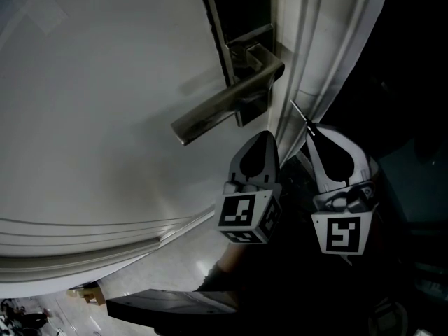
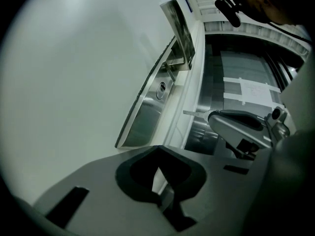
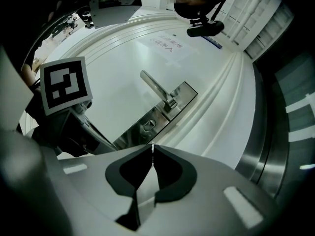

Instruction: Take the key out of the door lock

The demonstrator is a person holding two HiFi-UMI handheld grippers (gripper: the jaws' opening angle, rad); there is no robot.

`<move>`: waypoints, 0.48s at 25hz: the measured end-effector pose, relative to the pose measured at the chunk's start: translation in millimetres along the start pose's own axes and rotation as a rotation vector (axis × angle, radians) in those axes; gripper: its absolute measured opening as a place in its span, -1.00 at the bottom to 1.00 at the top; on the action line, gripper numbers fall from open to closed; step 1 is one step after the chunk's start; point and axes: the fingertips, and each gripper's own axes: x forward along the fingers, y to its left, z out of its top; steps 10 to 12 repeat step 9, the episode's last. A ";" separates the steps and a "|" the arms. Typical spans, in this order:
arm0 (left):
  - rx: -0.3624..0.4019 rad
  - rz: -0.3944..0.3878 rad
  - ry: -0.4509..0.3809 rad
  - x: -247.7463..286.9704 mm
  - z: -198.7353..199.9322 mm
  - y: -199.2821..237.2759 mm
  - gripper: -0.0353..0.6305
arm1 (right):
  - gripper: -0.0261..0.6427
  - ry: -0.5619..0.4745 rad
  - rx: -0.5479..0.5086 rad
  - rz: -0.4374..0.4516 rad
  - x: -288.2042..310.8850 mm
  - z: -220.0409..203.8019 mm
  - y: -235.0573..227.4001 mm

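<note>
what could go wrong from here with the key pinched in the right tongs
1. The thin silver key sits only at the very tips of the right tongs, so it may twist or slip out and drop.
2. The left tongs hang shut close beside them; a bump might knock the key loose.

Pale grey tapered shells covering left gripper (image 1: 264,134) and right gripper (image 1: 314,133). Black teardrop-shaped pads lining jaws. Rectangular slots cutting into shell faces. White left cube (image 1: 246,217) and right cube (image 1: 341,234) each carrying black square markers. Black camera (image 3: 203,27) sitting at person's head, thin cord trailing off. Clothing looking dark.
</note>
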 end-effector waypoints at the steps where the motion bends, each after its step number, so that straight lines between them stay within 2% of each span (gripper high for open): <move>1: 0.001 0.000 0.000 -0.1 0.1 0.0 -0.89 | -0.89 0.002 0.000 -0.001 0.1 -0.2 -0.4; 12: 0.003 -0.003 0.000 -1.1 1.3 -0.2 -0.89 | -0.89 0.008 -0.003 -0.003 0.0 0.0 -0.5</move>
